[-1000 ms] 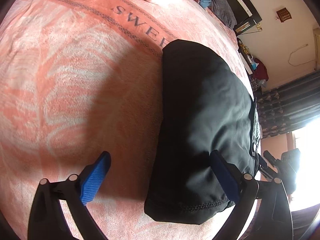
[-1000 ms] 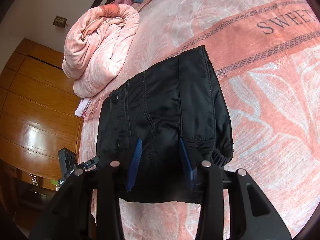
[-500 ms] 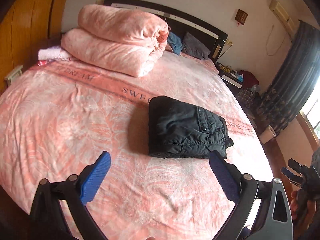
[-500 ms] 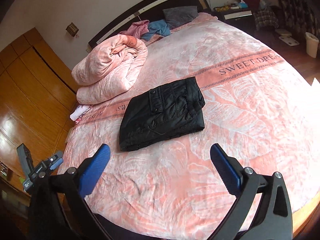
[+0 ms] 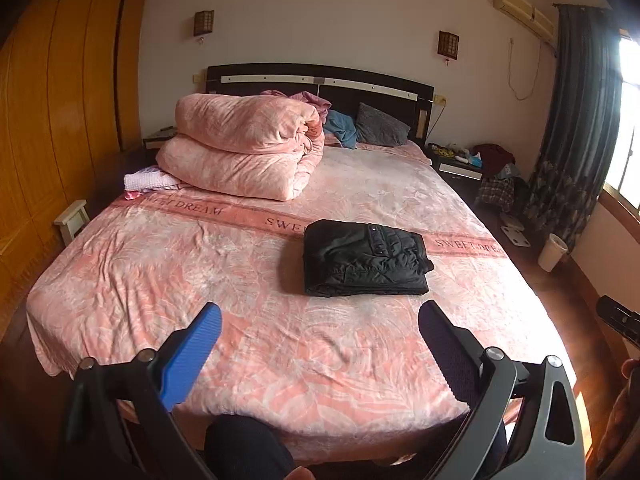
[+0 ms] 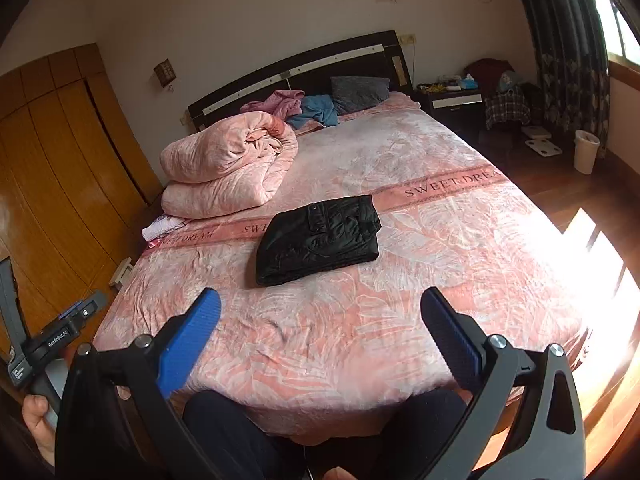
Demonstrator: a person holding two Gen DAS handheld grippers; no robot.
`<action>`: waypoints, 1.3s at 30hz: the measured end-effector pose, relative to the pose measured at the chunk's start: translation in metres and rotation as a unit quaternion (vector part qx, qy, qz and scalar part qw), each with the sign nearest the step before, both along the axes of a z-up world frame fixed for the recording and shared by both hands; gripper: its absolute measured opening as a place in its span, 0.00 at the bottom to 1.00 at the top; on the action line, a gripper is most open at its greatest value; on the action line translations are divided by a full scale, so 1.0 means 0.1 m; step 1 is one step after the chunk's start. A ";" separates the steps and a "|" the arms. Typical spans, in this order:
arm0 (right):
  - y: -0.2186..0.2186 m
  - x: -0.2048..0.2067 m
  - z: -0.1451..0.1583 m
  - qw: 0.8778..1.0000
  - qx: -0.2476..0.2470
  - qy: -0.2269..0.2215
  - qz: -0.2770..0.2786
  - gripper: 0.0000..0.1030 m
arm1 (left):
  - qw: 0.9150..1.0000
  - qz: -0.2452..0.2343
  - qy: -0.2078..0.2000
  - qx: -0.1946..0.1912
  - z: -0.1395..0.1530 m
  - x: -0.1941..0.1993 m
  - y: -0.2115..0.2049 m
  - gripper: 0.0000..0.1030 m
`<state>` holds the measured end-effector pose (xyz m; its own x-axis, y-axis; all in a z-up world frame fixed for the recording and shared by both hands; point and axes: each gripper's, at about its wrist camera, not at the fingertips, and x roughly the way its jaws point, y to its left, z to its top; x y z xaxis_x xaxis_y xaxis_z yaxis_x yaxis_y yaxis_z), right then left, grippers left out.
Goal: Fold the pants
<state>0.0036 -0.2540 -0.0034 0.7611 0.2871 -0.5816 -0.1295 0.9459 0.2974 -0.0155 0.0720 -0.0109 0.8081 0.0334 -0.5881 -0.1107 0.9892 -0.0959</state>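
The black pants (image 5: 366, 258) lie folded into a compact rectangle on the pink bedspread (image 5: 224, 256), right of the bed's middle; they also show in the right wrist view (image 6: 320, 238). My left gripper (image 5: 320, 320) is open and empty, held above the foot of the bed, well back from the pants. My right gripper (image 6: 320, 306) is open and empty too, also back at the foot end. Neither touches the pants.
A rolled pink duvet (image 5: 244, 148) sits at the bed's far left, with pillows and clothes by the dark headboard (image 5: 320, 80). A wooden wardrobe (image 5: 52, 120) stands left, a nightstand (image 5: 460, 164) and bin (image 5: 554, 252) right. The person's dark-trousered legs (image 6: 224, 432) are at the bed's foot.
Both grippers have pulled far back from the pants to the foot of the bed. The right gripper, closed on the pants a second ago, has opened and let go.
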 end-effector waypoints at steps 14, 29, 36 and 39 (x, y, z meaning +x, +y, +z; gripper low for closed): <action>0.73 -0.80 0.31 0.990 -0.108 -0.044 0.073 0.97 | 1.000 -0.023 0.001 -0.019 0.11 -0.71 -0.20 0.96; 0.79 -0.76 0.05 0.993 -0.104 -0.006 0.058 0.97 | 0.998 -0.036 0.014 -0.044 0.10 -0.79 -0.19 0.96; 0.77 -0.62 0.02 0.994 -0.092 -0.004 0.057 0.97 | 0.998 -0.038 0.032 -0.033 0.02 -0.58 -0.18 0.96; 0.76 -0.53 0.01 0.994 -0.088 0.000 0.059 0.97 | 0.998 -0.025 0.042 -0.034 -0.03 -0.47 -0.16 0.96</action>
<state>-0.0495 -0.1775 -0.0027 0.7285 0.2677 -0.6306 -0.2420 0.9617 0.1286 -0.0629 0.0562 -0.0136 0.7549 -0.0491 -0.6540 -0.0711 0.9852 -0.1561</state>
